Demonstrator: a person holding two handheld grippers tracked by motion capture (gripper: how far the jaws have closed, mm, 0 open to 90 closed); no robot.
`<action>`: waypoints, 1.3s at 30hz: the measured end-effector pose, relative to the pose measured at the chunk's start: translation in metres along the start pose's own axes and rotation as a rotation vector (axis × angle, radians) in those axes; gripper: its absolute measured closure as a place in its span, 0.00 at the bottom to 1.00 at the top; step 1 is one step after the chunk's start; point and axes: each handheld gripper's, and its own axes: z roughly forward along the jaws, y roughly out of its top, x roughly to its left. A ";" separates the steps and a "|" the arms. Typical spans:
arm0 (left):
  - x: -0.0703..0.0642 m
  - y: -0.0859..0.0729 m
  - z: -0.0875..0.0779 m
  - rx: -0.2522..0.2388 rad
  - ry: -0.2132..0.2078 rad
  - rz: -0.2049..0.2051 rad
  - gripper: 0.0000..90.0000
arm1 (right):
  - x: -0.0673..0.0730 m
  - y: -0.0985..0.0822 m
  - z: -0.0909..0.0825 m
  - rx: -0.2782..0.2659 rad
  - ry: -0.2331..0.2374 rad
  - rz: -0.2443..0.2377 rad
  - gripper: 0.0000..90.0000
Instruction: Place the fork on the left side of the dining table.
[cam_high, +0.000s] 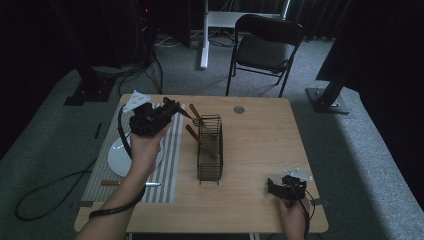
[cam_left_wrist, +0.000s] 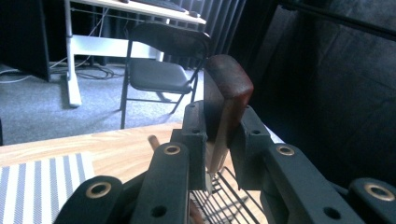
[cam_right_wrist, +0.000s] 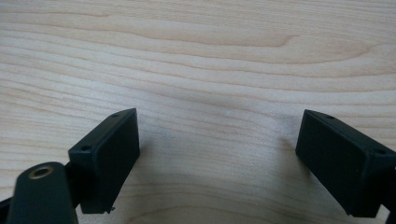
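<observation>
The left gripper (cam_left_wrist: 219, 140) pinches a wooden-handled knife (cam_left_wrist: 226, 93) above the wire basket (cam_high: 210, 150) at frame centre — it could slip; the right gripper (cam_right_wrist: 219, 158) gapes wide.

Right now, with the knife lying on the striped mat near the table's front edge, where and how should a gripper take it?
Grip the knife by its brown wooden handle at the left end, coming straight down with jaws across it: it lies flat, blade pointing right.

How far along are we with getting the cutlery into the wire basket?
Two wooden-handled utensils already lean in the wire basket. The left gripper is shut on a third, a red-brown handle, beside the basket. One utensil lies on the striped mat below the white plate. The right gripper rests open on the table.
</observation>
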 end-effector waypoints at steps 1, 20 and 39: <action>0.004 0.002 0.000 0.002 -0.002 -0.003 0.86 | 0.000 0.000 0.000 0.000 0.000 0.000 0.15; 0.071 0.013 -0.014 -0.001 0.108 -0.049 0.86 | 0.000 0.000 0.000 0.000 0.000 0.000 0.15; 0.132 -0.007 -0.008 0.030 0.199 -0.090 0.86 | 0.000 0.000 0.000 0.001 0.000 0.001 0.15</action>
